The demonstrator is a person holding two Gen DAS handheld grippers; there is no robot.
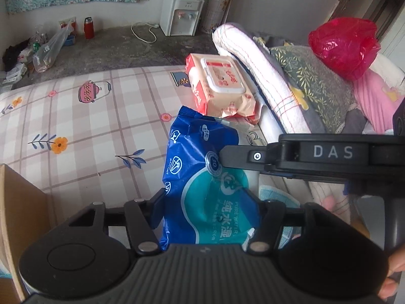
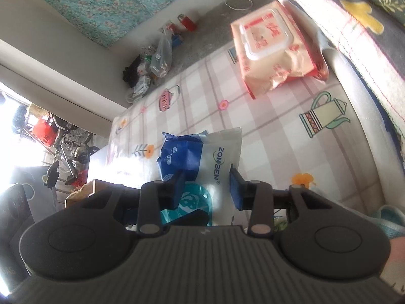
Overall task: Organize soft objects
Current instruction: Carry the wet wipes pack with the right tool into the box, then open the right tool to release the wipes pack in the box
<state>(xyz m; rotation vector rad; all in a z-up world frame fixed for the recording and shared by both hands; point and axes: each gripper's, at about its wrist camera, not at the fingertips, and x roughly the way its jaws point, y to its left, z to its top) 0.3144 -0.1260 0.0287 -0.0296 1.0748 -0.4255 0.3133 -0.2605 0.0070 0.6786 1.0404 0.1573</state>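
Blue pack [image 1: 202,177] is clamped by left tool [image 1: 207,210] and white pack [image 2: 222,162] by right tool [image 2: 206,187], lifted off bed [image 1: 88,126] for sorting.

Left gripper [image 1: 207,202] fingers clamped; right gripper [image 2: 207,187] fingers clamped

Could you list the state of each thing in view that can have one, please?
Blue pack: held upright off the bed, left gripper shut on it.
White pack: gripped between the right gripper's pads, beside the blue pack.
Pink pack: lid closed, lying on the bed.
Red bag: bunched, resting on the folded bedding.
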